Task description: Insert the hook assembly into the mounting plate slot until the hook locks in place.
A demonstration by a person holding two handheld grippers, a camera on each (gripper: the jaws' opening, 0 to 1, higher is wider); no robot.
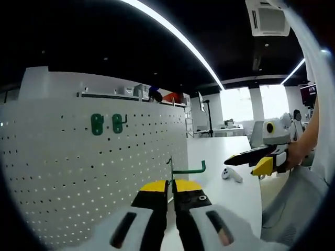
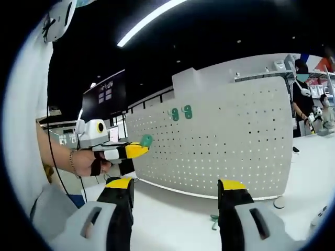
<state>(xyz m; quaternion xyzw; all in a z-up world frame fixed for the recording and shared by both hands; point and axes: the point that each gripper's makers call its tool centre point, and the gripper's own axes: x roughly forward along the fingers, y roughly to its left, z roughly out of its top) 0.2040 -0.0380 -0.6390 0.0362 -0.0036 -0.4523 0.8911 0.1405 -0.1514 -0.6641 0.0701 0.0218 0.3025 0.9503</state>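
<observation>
A white pegboard mounting plate (image 1: 104, 162) stands upright on the table, with two green hooks (image 1: 107, 124) mounted near its top. My left gripper (image 1: 171, 186) is shut on a green wire hook (image 1: 188, 170), held in the air just off the plate's right end. The right gripper view shows the same plate (image 2: 230, 141), its two mounted hooks (image 2: 181, 113), and my left gripper (image 2: 137, 150) in a hand with the green hook (image 2: 146, 140) at its tip. My right gripper (image 2: 177, 184) is open and holds nothing; it also appears in the left gripper view (image 1: 251, 162).
The white table (image 1: 230, 193) runs past the plate. A white controller (image 1: 231, 174) lies on it. A small green piece (image 2: 214, 222) lies on the table near the plate's base. A person (image 2: 301, 99) stands at the far right, a dark screen (image 2: 104, 94) at the left.
</observation>
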